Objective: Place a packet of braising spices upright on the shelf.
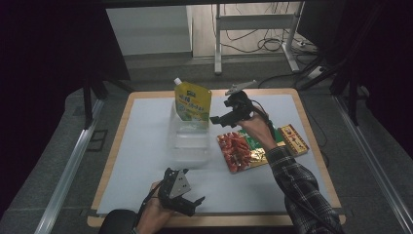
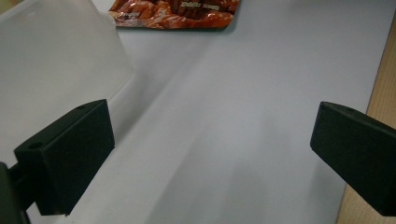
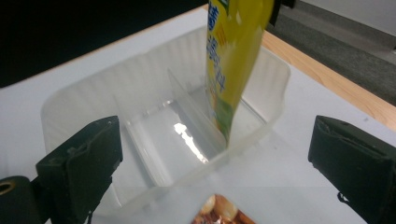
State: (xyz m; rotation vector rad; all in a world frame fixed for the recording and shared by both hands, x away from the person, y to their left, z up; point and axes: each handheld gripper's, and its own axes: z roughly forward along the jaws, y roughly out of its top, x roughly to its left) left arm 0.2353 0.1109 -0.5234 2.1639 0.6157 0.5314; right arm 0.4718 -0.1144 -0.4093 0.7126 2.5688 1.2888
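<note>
Bright yellow pouch (image 1: 193, 102) with a white cap, green and blue print on it, standing in a clear, frosty-white tray (image 1: 189, 142). Beside it a glossy red-orange snack packet (image 1: 238, 151) with green and gold. White mat (image 1: 146, 146) on pale wood. Black grippers; dark plaid sleeve (image 1: 302, 187).

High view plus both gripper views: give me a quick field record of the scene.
container: clear plastic bin with a divider, on the white mat
pouch: yellow spout pouch, standing in the bin's far compartment
snacks: red snack packet lying right of the bin
left hand-held gripper: open, near table edge
right hand-held gripper: open, beside pouch, holding nothing
</note>
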